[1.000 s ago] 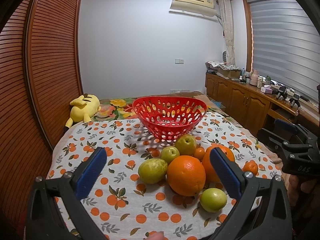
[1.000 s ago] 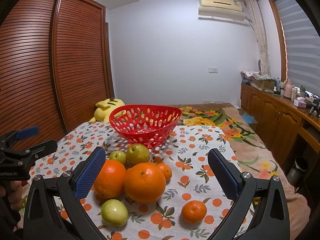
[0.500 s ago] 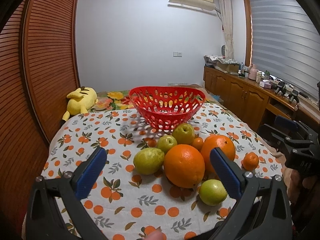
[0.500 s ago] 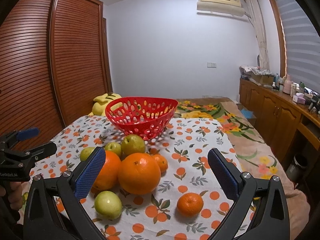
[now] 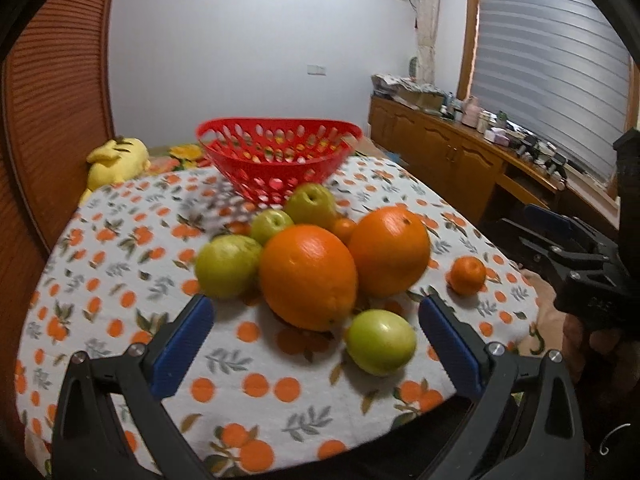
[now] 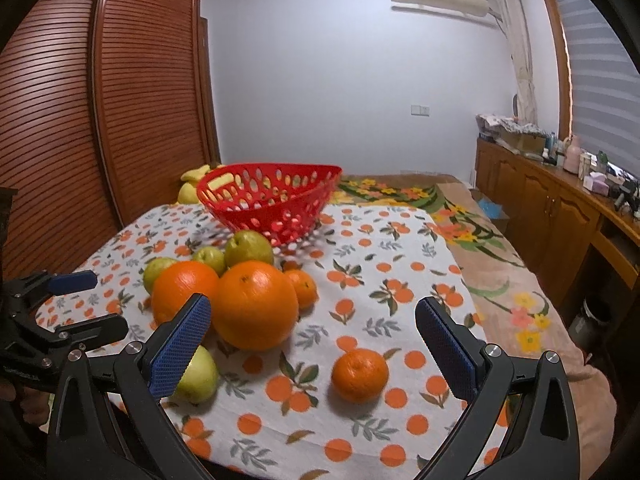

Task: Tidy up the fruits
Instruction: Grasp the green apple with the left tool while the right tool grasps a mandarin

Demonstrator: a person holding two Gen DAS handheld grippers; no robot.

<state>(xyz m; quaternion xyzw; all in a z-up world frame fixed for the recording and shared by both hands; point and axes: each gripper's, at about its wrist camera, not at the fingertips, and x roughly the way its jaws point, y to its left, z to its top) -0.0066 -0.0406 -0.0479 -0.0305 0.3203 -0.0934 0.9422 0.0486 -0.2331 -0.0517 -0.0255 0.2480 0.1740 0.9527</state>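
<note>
We take the red basket (image 5: 280, 156) as landmark; it stands empty at the far side of the counter (image 5: 120, 256). All fruit lies in front of it: two large oranges (image 5: 308, 276) touching side by side, three green fruits (image 5: 228, 264) between them and the basket, one green fruit (image 5: 380, 340) nearest us, and a small mandarin (image 6: 360, 374) apart to the right of the cluster. The left hand-held gripper (image 5: 316, 340) is wide open and empty, facing the nearer large orange. The right hand-held gripper (image 6: 312, 344) is likewise wide open and empty, with the mandarin between its fingers' line. We advise centring each fruit between the pads (image 6: 182, 344) before closing, gripping at its widest girth, lifting clear of neighbours to avoid rolling them
</note>
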